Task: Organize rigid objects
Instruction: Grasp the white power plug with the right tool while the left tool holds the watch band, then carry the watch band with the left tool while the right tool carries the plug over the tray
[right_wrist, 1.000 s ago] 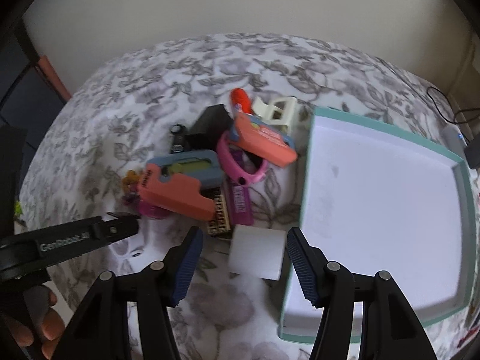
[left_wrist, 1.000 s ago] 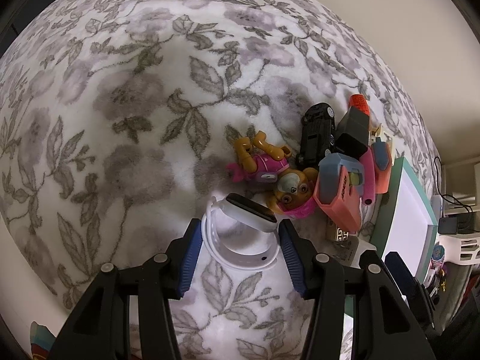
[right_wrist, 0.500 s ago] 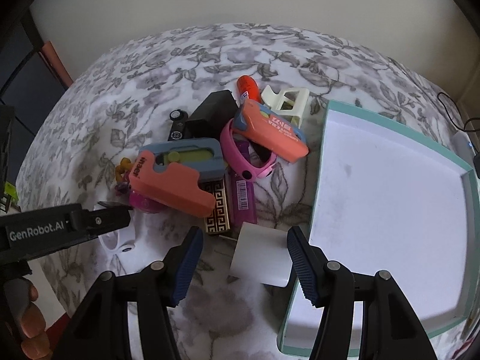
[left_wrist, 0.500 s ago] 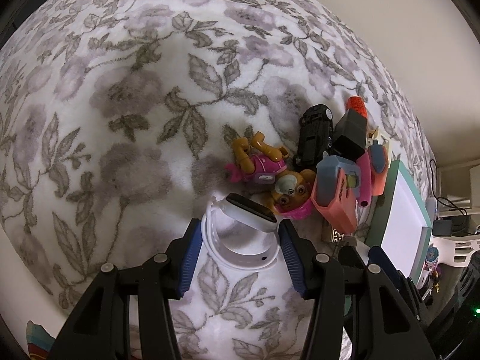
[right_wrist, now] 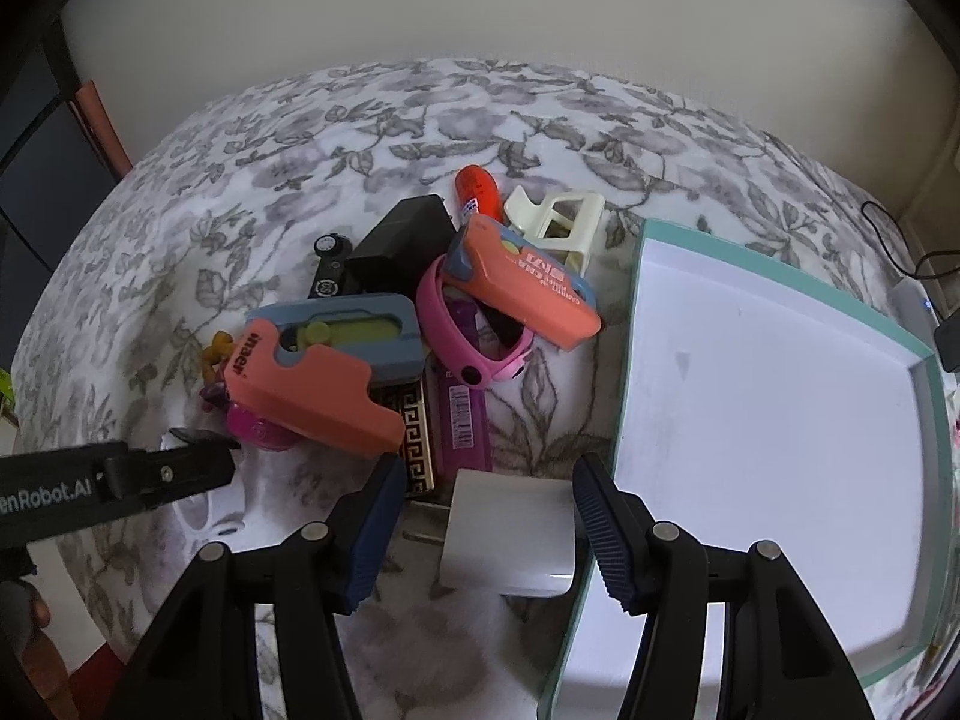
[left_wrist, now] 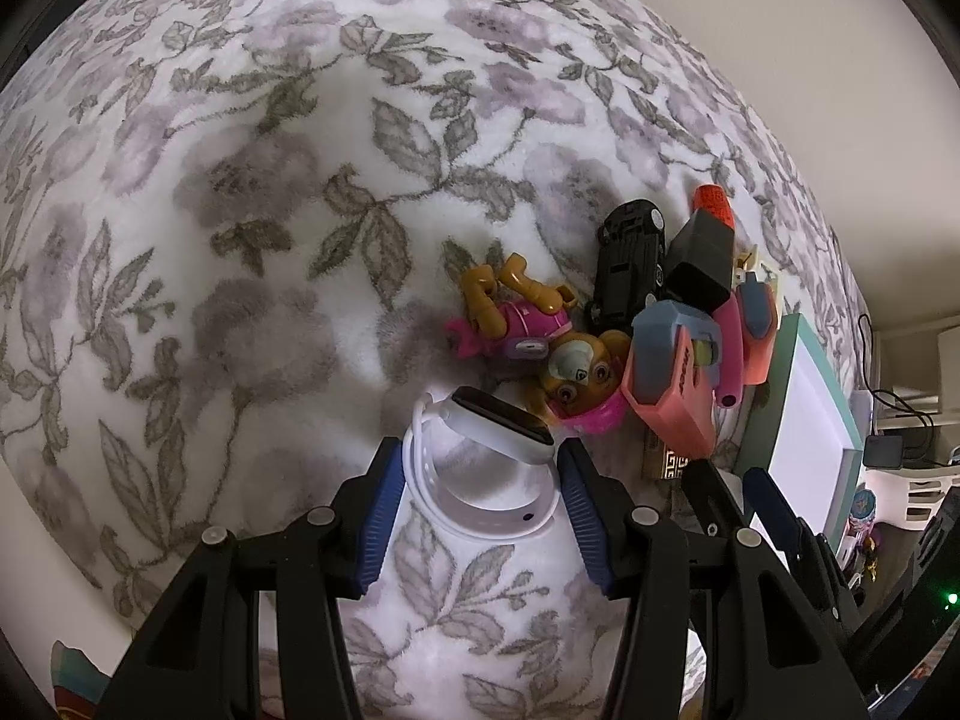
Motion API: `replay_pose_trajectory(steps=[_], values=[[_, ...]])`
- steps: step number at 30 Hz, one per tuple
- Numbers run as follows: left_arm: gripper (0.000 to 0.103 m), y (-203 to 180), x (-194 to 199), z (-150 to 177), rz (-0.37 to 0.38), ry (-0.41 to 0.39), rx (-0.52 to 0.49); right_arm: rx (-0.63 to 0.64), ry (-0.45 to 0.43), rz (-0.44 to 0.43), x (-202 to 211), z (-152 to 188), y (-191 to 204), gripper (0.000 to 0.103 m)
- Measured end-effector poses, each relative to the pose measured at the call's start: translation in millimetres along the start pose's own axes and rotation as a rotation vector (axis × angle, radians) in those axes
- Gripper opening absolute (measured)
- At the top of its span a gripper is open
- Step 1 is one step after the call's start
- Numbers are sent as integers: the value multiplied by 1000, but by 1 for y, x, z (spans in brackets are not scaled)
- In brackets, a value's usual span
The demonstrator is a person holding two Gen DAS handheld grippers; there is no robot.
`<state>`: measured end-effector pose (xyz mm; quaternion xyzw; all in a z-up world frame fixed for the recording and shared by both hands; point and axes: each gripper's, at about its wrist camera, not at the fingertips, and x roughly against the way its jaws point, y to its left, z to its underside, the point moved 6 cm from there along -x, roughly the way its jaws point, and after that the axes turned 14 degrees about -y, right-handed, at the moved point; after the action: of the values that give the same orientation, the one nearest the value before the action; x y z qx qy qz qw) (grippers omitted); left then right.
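Since the earlier frames the right gripper (right_wrist: 483,516) has advanced; the white charger block (right_wrist: 510,537) now sits between its half-open pads, contact unclear. The left gripper (left_wrist: 477,489), angled steeply down, unmoved, grips the white smartwatch (left_wrist: 480,468) between both pads. The teal tray (right_wrist: 630,330) lies just right of the right gripper.

White lettering "enRobot.AI" is showing on the black arm of the left gripper (right_wrist: 180,474). The coral case (right_wrist: 312,390) is carrying dark letters reading roughly "imaer". Other print is staying illegible.
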<state>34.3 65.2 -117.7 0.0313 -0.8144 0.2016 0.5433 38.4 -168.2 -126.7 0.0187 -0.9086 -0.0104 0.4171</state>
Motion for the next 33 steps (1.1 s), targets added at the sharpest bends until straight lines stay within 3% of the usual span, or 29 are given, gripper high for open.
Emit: replay_pose_trajectory(steps=[15, 28, 33], values=[[54, -3, -7, 0, -9, 15, -6, -15, 86, -58, 7, 17, 10, 60], [54, -11, -13, 6, -13, 22, -32, 115, 113, 11, 11, 32, 22, 60], [54, -14, -11, 4, -5, 12, -33, 63, 117, 15, 13, 29, 16, 60]])
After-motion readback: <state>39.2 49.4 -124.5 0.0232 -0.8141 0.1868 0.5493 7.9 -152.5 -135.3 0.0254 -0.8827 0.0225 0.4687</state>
